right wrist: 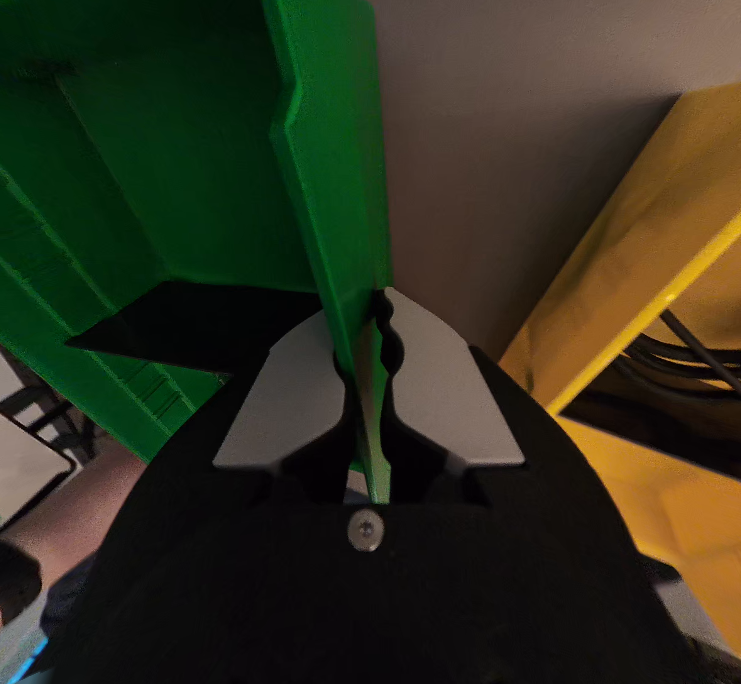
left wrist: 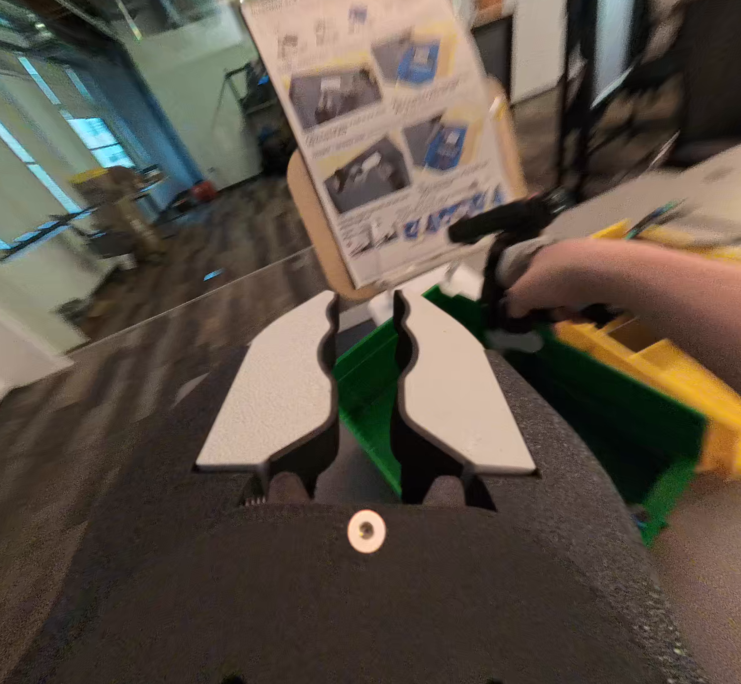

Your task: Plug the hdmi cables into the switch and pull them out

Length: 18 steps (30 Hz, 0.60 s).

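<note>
My left gripper (left wrist: 365, 300) is open and empty, hovering above the near end of a green bin (left wrist: 601, 424); this view is blurred by motion. My right gripper (right wrist: 355, 304) is shut on the green bin's side wall (right wrist: 328, 183), one finger inside and one outside. A flat black thing (right wrist: 192, 320) lies inside the green bin; I cannot tell what it is. Black cables (right wrist: 681, 356) lie in a yellow bin (right wrist: 601, 263) to the right. In the left wrist view a person's hand (left wrist: 601, 283) holds the right gripper at the green bin's far rim.
The yellow bin (left wrist: 641, 368) stands right beside the green one on a grey table (right wrist: 521, 63). A picture board (left wrist: 381, 123) stands upright behind the bins. The table's edge (left wrist: 200, 300) runs to the left, with the room's floor beyond. The left gripper's tips are roughly 30 cm from the right gripper's.
</note>
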### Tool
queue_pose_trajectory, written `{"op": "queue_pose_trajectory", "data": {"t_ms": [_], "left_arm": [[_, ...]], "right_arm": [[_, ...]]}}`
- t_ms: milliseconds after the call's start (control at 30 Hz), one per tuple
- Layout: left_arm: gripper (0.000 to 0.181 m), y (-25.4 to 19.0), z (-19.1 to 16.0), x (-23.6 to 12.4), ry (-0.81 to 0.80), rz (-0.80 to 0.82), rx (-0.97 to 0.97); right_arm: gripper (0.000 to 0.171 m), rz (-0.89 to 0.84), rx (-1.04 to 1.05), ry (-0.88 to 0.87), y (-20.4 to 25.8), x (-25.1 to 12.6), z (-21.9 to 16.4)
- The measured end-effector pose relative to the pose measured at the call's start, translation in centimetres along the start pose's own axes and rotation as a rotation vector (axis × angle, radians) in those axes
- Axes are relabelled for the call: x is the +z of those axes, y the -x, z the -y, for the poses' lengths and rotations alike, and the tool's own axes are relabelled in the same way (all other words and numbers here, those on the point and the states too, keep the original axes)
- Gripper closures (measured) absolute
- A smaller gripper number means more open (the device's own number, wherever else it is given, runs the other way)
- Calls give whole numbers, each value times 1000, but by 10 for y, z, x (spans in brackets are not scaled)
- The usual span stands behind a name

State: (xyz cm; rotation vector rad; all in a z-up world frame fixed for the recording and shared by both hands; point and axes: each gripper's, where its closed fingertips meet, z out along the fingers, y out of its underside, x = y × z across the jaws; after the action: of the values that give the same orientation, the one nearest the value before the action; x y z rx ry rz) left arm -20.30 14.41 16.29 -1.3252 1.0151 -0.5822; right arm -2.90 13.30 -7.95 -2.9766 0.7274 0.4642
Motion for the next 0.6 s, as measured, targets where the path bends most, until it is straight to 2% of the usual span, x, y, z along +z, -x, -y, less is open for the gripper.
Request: {"op": "queue_pose_trajectory", "data": {"t_ms": [133,233,333,400,467,600], "left_arm": [[159,24,17,-34,-141,-96,-224],[159,41,27,-58,-220,-63,-273],[160,38,44,-81,-316,-73,-285],[157,18,50,-85,-324,-171,-290],[139,-4,54,-78,-310,-284,-323],[127,-60,33,-27,-127,-464,-312]], "right_arm": [[165,-47,-87,53,17,-41,-2],[164,-16,-110,27,25,-76,-5],[163,9,-117,-20,5,-122,-14],[162,8,-75,-74,-28,-159,-22],[162,2,-10,-136,-74,-196,-36],[163,-26,197,-245,-191,-249,-95]]}}
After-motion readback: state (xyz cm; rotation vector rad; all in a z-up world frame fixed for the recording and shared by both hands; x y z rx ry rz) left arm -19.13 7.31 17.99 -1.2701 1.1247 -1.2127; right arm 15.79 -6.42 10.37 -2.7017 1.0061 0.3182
